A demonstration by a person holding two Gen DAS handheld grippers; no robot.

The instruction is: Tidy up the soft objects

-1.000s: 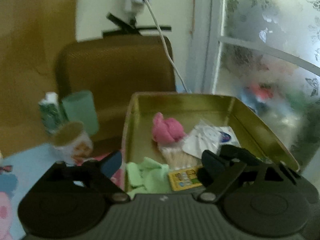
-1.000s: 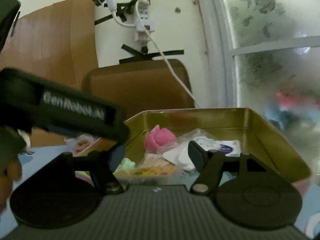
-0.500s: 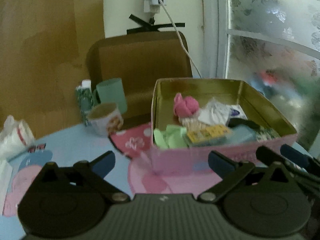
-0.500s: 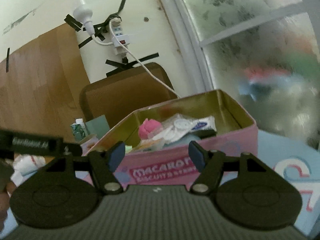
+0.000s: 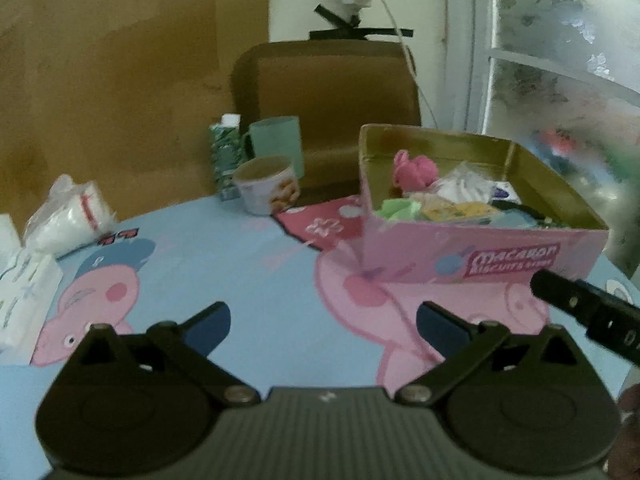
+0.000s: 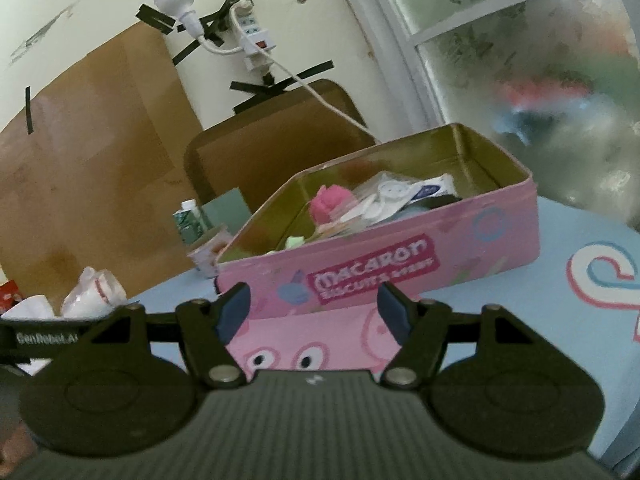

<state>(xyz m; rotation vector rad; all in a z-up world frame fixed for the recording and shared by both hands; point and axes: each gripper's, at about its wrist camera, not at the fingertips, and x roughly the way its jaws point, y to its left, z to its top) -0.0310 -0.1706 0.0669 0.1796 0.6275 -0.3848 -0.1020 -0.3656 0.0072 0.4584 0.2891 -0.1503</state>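
Observation:
A pink "Macaron" tin (image 5: 480, 256) (image 6: 400, 264) with a gold inside stands on the cartoon tablecloth. It holds a pink soft ball (image 5: 414, 170) (image 6: 328, 204), a green cloth (image 5: 398, 209) (image 6: 294, 242), a white packet (image 5: 466, 186) (image 6: 380, 200) and a yellow card (image 5: 456, 212). My left gripper (image 5: 324, 322) is open and empty, well back from the tin. My right gripper (image 6: 314, 310) is open and empty, just in front of the tin; its arm shows at the right of the left wrist view (image 5: 588, 308).
A printed cup (image 5: 268, 190), a green mug (image 5: 276, 140) and a small carton (image 5: 226, 152) stand left of the tin. A white plastic bag (image 5: 68, 216) (image 6: 94, 292) and tissue pack (image 5: 24, 300) lie far left. A brown chair back (image 5: 324, 92) stands behind the table.
Both grippers have pulled back from over the tin toward the table's near side, staying open. The tin's contents have not moved.

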